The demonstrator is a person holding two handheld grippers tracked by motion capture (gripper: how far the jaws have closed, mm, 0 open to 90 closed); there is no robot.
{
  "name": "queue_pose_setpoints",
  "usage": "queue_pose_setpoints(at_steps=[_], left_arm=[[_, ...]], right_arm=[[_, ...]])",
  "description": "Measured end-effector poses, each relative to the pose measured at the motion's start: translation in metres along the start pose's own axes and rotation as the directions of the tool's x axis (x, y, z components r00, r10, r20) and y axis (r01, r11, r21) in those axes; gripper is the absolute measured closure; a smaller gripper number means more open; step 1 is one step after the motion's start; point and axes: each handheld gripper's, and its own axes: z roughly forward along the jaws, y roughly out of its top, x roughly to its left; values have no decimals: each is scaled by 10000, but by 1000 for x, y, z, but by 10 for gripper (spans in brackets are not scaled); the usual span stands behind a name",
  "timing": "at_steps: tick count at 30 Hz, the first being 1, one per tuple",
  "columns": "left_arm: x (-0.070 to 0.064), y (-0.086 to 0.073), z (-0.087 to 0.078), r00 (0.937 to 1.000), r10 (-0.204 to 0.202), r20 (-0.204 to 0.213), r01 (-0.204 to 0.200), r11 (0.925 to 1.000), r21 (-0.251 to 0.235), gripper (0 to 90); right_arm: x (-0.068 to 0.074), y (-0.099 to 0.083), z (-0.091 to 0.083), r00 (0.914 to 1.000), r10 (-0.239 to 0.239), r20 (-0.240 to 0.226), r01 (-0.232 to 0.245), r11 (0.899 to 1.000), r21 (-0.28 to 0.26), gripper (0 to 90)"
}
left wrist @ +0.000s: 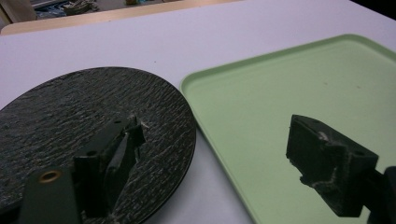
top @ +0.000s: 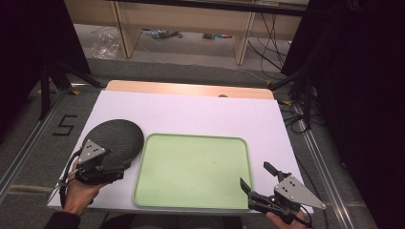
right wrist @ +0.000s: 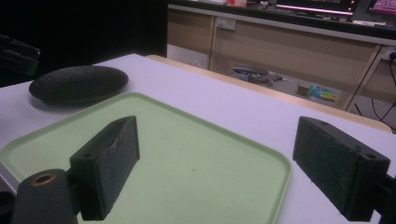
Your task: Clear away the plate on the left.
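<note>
Directly under the left gripper (left wrist: pixel 210 154) lies a round, rough-textured black plate (top: pixel 114 138), beside the pale green rectangular plastic tray (top: pixel 191 195). Its jaws stand apart, empty. Opposite, the right gripper (top: pixel 258 179) hovers released at the tray's near corner.

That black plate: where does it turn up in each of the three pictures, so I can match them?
High view: the black plate lies at left on the white table, just left of the green tray.
Left gripper view: it is at lower left, under the left claw.
Right gripper view: it sits far off at upper left.
Shared landmark: the green tray, beside the plate every time.
</note>
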Motion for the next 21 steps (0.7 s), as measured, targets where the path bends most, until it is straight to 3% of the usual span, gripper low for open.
queue_pose_setpoints(at_steps=[6, 12, 21], left_arm=[[15, 2, 10, 9994, -260, -247, 263, 9996, 123, 178], [25, 4, 18, 9971, -135, -748, 169, 9989, 440, 182], [38, 5, 25, 9949, -358, -943, 412, 9976, 553, 186]], right_arm=[[0, 0, 0, 10000, 18, -24, -18, 10000, 32, 154], [0, 0, 1, 10000, 12, -40, -12, 10000, 29, 153], [1, 0, 2, 9999, 41, -150, -40, 10000, 32, 154]])
